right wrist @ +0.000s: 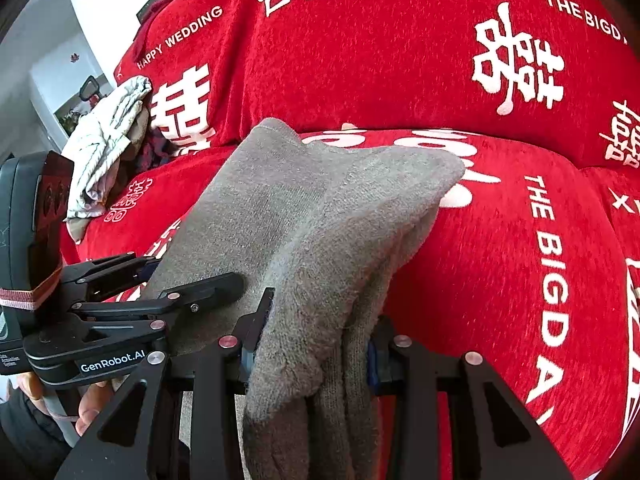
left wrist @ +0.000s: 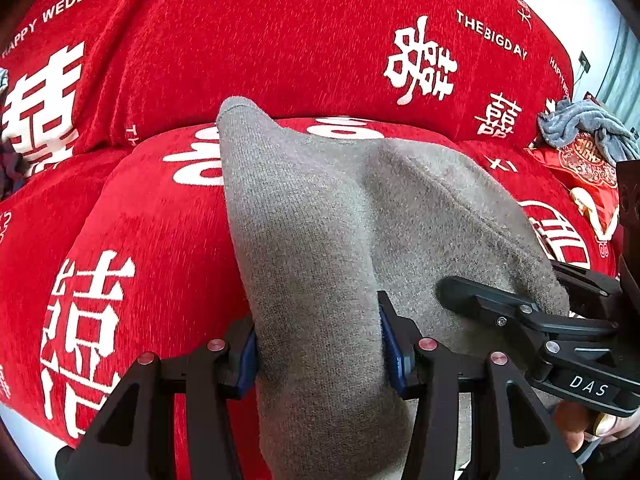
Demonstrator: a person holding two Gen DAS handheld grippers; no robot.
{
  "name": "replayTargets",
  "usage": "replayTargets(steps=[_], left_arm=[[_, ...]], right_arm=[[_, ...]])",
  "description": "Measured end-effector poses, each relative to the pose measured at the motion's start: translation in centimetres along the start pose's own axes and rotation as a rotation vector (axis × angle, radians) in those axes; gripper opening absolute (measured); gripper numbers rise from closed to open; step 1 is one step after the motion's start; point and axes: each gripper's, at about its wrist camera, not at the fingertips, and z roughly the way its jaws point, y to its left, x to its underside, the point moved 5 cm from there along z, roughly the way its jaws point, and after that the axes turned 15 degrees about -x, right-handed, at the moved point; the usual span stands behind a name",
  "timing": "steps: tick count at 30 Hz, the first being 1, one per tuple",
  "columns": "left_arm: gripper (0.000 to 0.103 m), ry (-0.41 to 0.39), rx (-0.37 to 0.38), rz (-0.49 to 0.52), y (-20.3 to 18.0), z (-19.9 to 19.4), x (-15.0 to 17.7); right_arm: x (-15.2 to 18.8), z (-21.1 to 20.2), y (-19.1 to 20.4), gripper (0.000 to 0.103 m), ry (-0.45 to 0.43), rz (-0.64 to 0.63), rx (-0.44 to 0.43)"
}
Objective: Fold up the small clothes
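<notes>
Our left gripper (left wrist: 318, 350) is clenched on a grey sock (left wrist: 312, 216), its blue-padded fingers (left wrist: 390, 348) pressing the knit from both sides, so the cloth bulges above and below the grip. Our right gripper (right wrist: 310, 346) is likewise clamped on the same grey sock (right wrist: 320, 208), with a bunched, fleecy fold squeezed between its fingers (right wrist: 256, 332) and hanging down past them. The two grippers sit just beside each other: in the left wrist view the right gripper (left wrist: 532, 296) reaches in from the right edge and bites the sock's near right corner, and in the right wrist view the left gripper (right wrist: 172, 280) comes in from the left edge, its fingers closing on the sock's near left part. The sock is held up between them over the front of the sofa seat, one end rising to a point toward the backrest, the other drooping to the right. Under it lies the red sofa cover (left wrist: 168, 216) with white lettering and wedding characters. At the seat's left end, against the backrest, rests a heap of pale striped cloth (right wrist: 106, 144). At the seat's right end a crumpled blue-grey garment (left wrist: 588, 130) lies on a red cushion (left wrist: 582, 176).
</notes>
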Motion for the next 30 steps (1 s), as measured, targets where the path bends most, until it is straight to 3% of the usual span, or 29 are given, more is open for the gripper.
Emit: replayTargets(steps=[17,21,23,24,30], left_arm=[[0.055,0.017,0.002,-0.013,0.9,2.2,3.1],[0.063,0.011,-0.01,-0.01,1.1,2.3,3.5],[0.08,0.005,-0.041,-0.01,1.4,2.4,3.7],[0.082,-0.002,-0.059,-0.008,1.6,2.3,3.8],[0.084,-0.009,-0.073,-0.009,2.6,1.0,4.1]], right_arm=[[2.8,1.7,-1.0,0.04,0.018,0.023,0.0],[3.1,1.9,-1.4,0.042,0.024,0.033,-0.007],[3.3,2.0,-1.8,0.047,0.03,0.043,-0.011],[3.4,2.0,-2.0,0.053,0.034,0.05,-0.012],[3.7,0.8,-2.9,0.057,0.035,0.08,0.003]])
